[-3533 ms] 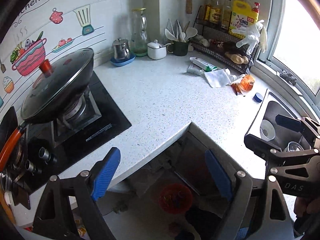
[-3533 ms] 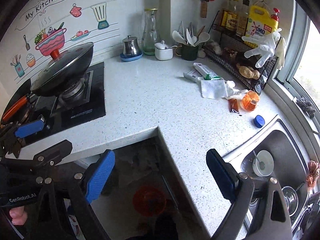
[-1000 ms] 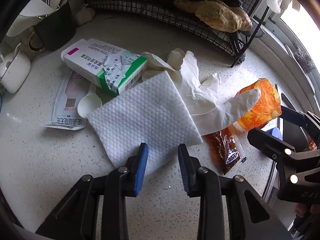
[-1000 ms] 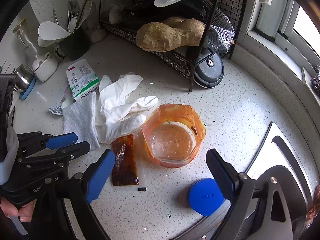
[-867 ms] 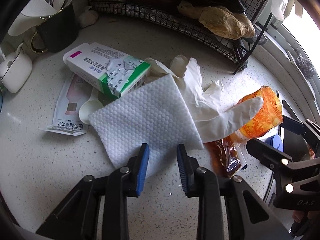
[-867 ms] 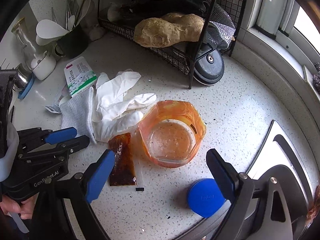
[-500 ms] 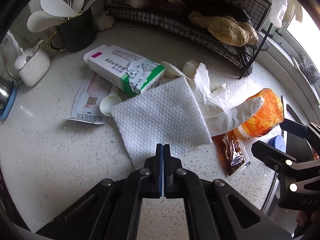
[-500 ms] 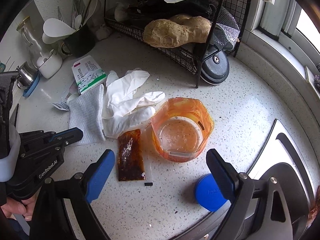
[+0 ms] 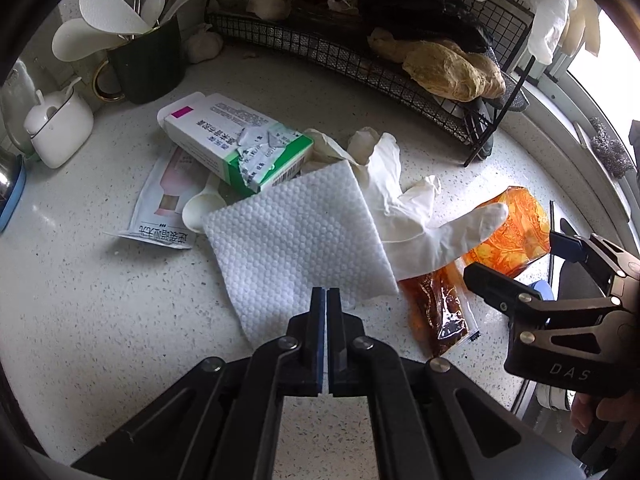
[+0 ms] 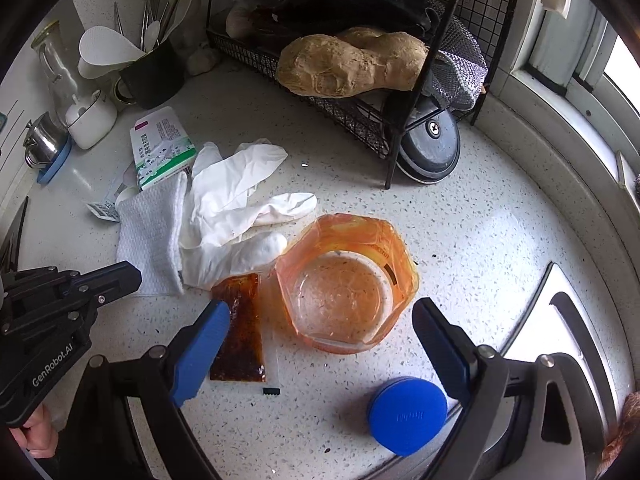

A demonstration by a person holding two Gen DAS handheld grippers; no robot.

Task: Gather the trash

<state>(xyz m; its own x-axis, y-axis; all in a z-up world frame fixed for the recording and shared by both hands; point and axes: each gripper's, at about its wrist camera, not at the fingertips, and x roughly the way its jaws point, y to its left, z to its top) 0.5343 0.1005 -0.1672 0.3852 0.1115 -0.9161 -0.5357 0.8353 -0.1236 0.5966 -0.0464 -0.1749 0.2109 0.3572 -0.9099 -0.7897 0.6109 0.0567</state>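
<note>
Trash is clustered mid-worktop, in front of the rack. Left to right: sachet lying flat, carton torn open and resting partly on it, wipe spread flat against the carton, glove draped with one finger over the cup, sauce packet flat beside the cup, blue lid nearest the sink edge.

Left gripper: fingers fully closed at the wipe's near edge. The wipe seems pinched by that edge, but the contact is hidden behind the pads, so a hold cannot be confirmed. An edge pinch would suit thin, limp material.

Right gripper: fingers wide apart, having just narrowed slightly, nothing gripped. They are set either side of the cup's near rim, one fingertip over the sauce packet; the wide opening looks matched to the cup's width. Cup is upright, soft-looking wrap, oily residue inside, so it should be kept level when lifted.
</note>
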